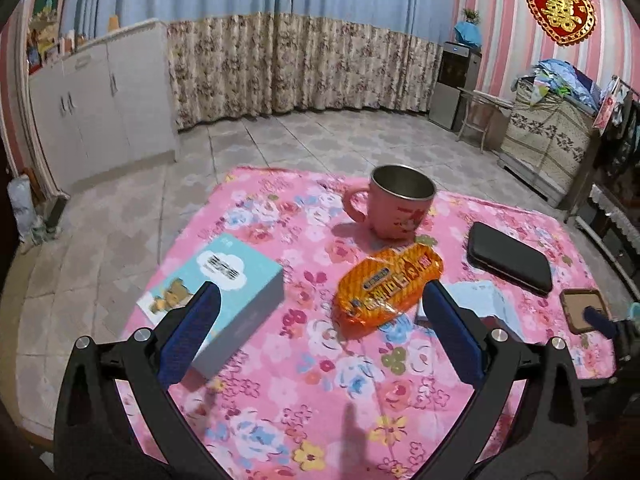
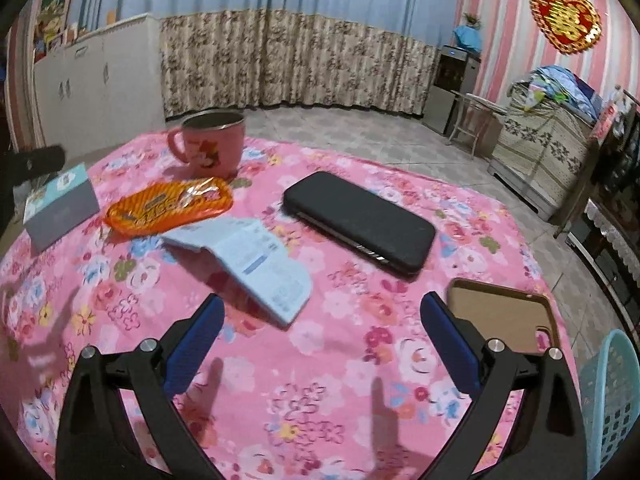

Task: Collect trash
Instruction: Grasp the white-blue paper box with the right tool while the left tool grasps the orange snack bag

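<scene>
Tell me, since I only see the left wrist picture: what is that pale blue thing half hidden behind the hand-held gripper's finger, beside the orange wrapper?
Observer: A folded printed leaflet, lying between the orange wrapper and the black case.
Operator: And the brown square at my right edge?
Observer: An empty phone cover, tan inside, open side up, just beyond the right hand-held gripper.
Operator: Is there anywhere to drop trash?
Observer: A pale blue perforated basket sits at the lower right, past the cloth's edge. I cannot see what is inside it.
</scene>
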`<action>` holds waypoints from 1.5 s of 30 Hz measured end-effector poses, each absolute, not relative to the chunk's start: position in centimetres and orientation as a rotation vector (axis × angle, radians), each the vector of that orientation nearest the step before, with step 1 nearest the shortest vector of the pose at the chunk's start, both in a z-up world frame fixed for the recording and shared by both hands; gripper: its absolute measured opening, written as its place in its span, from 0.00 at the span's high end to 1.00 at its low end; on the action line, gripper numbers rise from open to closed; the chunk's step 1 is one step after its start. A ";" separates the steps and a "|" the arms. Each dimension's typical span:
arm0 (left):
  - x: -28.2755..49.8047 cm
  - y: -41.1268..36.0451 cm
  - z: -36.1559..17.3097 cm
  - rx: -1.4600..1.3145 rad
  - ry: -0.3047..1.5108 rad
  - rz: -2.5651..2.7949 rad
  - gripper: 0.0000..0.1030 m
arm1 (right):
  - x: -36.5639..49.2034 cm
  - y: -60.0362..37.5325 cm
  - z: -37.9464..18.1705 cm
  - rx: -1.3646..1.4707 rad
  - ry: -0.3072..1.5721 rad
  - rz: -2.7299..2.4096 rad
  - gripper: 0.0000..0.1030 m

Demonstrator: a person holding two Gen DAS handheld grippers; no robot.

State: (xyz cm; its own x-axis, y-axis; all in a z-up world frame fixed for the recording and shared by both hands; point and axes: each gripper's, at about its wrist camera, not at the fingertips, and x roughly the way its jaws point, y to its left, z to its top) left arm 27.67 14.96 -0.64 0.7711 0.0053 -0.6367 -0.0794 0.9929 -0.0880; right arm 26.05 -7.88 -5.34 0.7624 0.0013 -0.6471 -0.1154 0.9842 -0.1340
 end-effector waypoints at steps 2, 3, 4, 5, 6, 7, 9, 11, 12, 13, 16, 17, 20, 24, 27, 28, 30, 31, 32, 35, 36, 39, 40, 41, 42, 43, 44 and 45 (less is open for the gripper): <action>27.7 14.8 -0.9 -0.121 0.699 0.038 0.05 | 26.3 -7.1 -5.8 -0.196 0.712 0.065 0.07; 27.8 14.8 -0.9 -0.117 0.704 0.043 0.05 | 26.5 -6.6 -6.1 -0.210 0.717 0.069 0.07; 27.9 14.8 -1.0 -0.113 0.704 0.049 0.05 | 26.7 -6.4 -6.3 -0.219 0.720 0.072 0.07; 28.0 14.9 -1.0 -0.111 0.704 0.053 0.05 | 26.9 -6.0 -6.4 -0.235 0.723 0.074 0.07; 28.1 15.1 -1.1 -0.114 0.705 0.059 0.05 | 27.1 -5.7 -6.6 -0.247 0.722 0.074 0.07; 28.1 15.4 -1.1 -0.121 0.707 0.063 0.05 | 27.4 -5.3 -6.7 -0.262 0.718 0.072 0.07; 28.3 16.0 -1.2 -0.139 0.710 0.079 0.05 | 28.2 -4.9 -6.9 -0.274 0.729 0.077 0.07; 28.3 16.6 -1.3 -0.152 0.714 0.095 0.05 | 28.8 -4.7 -7.0 -0.269 0.741 0.085 0.08; 28.4 17.0 -1.3 -0.163 0.715 0.104 0.05 | 29.2 -4.7 -6.9 -0.263 0.740 0.089 0.08; 28.4 17.3 -1.3 -0.174 0.716 0.109 0.05 | 29.3 -4.7 -6.8 -0.261 0.734 0.089 0.09; 28.5 18.1 -1.7 -0.219 0.721 0.114 0.05 | 30.1 -4.6 -6.9 -0.261 0.746 0.101 0.25; 28.6 18.3 -1.8 -0.237 0.725 0.109 0.05 | 30.3 -4.6 -7.0 -0.256 0.755 0.109 0.31; 28.8 18.3 -2.2 -0.254 0.728 0.094 0.05 | 30.8 -5.0 -7.4 -0.227 0.781 0.146 0.50; 29.0 17.2 -2.5 -0.247 0.729 0.060 0.05 | 30.8 -5.7 -7.3 -0.189 0.782 0.172 0.68; 29.3 15.9 -2.8 -0.217 0.743 0.038 0.05 | 30.7 -6.4 -7.0 -0.160 0.777 0.179 0.78; 29.4 15.5 -2.9 -0.205 0.749 0.030 0.05 | 30.6 -6.7 -6.9 -0.156 0.771 0.178 0.79; 29.7 14.5 -3.2 -0.173 0.757 0.021 0.05 | 30.4 -7.3 -6.5 -0.154 0.752 0.172 0.87; 29.8 14.1 -3.3 -0.161 0.760 0.016 0.05 | 30.3 -7.6 -6.2 -0.157 0.742 0.168 0.89; 29.9 13.8 -3.4 -0.151 0.764 0.011 0.05 | 30.3 -7.8 -6.0 -0.161 0.735 0.168 0.91; 30.3 12.9 -4.0 -0.133 0.780 -0.003 0.05 | 30.0 -8.8 -5.2 -0.156 0.712 0.165 0.91; 30.5 12.7 -4.2 -0.139 0.788 -0.011 0.05 | 29.9 -9.2 -4.9 -0.155 0.700 0.165 0.91; 30.9 12.4 -5.0 -0.150 0.807 -0.016 0.06 | 28.9 -10.5 -3.8 -0.172 0.670 0.156 0.91; 31.1 12.3 -5.3 -0.155 0.814 -0.013 0.06 | 28.4 -11.0 -3.5 -0.182 0.661 0.150 0.91; 31.3 12.2 -5.6 -0.161 0.823 -0.013 0.06 | 28.1 -11.4 -3.3 -0.185 0.656 0.146 0.91; 31.5 12.2 -6.0 -0.166 0.834 -0.014 0.06 | 27.7 -12.0 -3.1 -0.184 0.652 0.142 0.91; 31.7 12.1 -6.3 -0.168 0.840 -0.012 0.06 | 27.3 -12.8 -2.9 -0.179 0.653 0.141 0.91; 31.8 12.1 -6.5 -0.168 0.844 -0.008 0.07 | 26.9 -13.4 -2.9 -0.179 0.658 0.140 0.91; 32.0 12.1 -6.7 -0.171 0.850 -0.003 0.08 | 26.7 -13.7 -2.8 -0.184 0.661 0.139 0.91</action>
